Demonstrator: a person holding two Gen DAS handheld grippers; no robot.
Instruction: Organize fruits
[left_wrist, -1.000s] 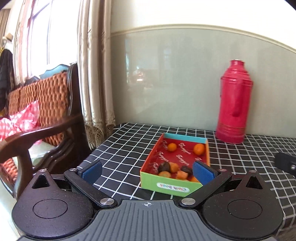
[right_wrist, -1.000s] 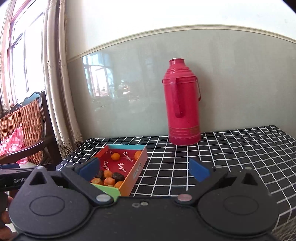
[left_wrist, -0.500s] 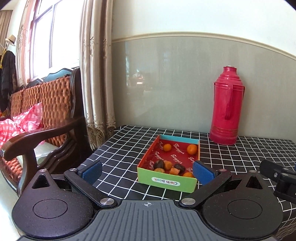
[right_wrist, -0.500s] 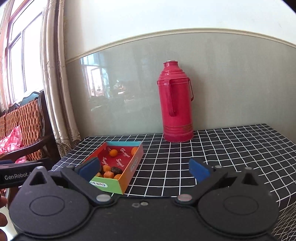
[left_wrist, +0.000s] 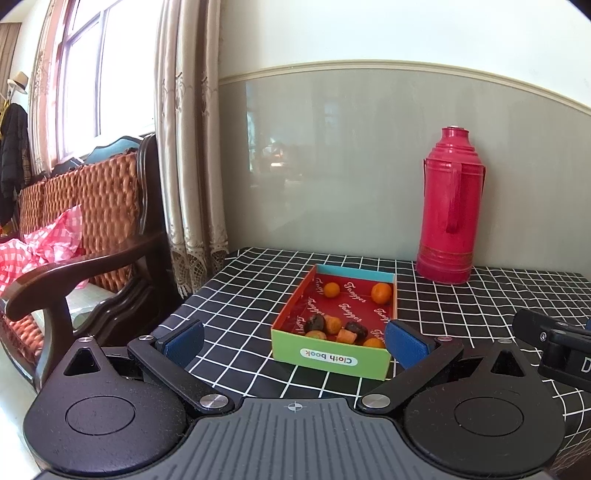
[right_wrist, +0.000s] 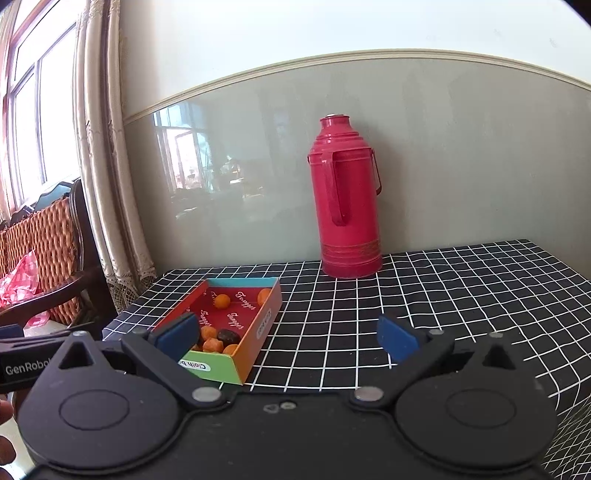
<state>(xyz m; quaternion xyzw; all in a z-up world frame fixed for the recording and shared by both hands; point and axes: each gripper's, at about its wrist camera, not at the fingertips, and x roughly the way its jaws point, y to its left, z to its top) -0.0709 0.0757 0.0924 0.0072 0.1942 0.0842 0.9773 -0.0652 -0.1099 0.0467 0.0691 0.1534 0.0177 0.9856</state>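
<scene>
Orange and dark fruits (left_wrist: 334, 326) all lay inside the box (left_wrist: 332, 357); left gripper (left_wrist: 295, 341) and right gripper (right_wrist: 288, 338) gaped empty. Sorting apparently done.

Home living room, not a lab or shop. Wooden armchair (left_wrist: 92, 236) with woven rattan back and carved dark armrest beside the table, crumpled red-checked cloth (left_wrist: 40, 251) on its seat. Long beige curtains (left_wrist: 184, 147) with lace trim hang next to a large window (left_wrist: 85, 92). Coat and hat (left_wrist: 14, 140) hang at far left. Table covered with black-and-white grid tablecloth (right_wrist: 443, 295); a red thermos flask (right_wrist: 347, 199) stands on it against the wall. Wall is cream above, glossy grey-green panel (right_wrist: 461, 166) below, moulding strip between, window reflected in the panel.
</scene>
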